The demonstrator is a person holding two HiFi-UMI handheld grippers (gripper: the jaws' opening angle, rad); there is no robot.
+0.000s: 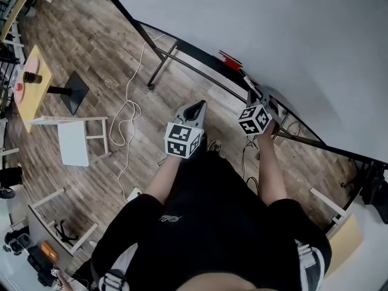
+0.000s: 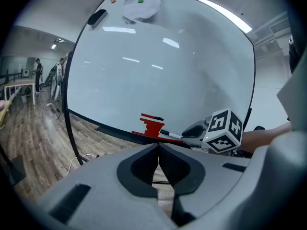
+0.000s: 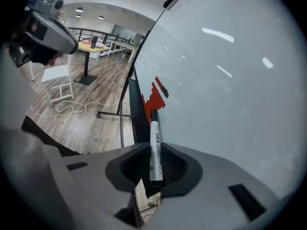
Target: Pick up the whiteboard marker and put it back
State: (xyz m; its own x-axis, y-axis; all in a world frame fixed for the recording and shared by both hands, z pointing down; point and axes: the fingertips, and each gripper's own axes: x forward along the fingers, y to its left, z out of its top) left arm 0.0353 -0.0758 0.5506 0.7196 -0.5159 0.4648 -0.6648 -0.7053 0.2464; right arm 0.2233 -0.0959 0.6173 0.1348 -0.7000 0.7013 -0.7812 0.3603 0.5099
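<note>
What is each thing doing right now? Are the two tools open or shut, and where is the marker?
Right tool: shut on the whiteboard marker.
Whiteboard marker: clamped between those jaws, pointing toward the red piece.
Left tool: shut, nothing in it.
Whiteboard: standing upright, blank across its middle.
Red piece: resting at the whiteboard's bottom ledge.

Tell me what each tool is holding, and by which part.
Right tool: marker, gripped by its rear barrel, cap forward. Left tool: shut, empty.
</note>
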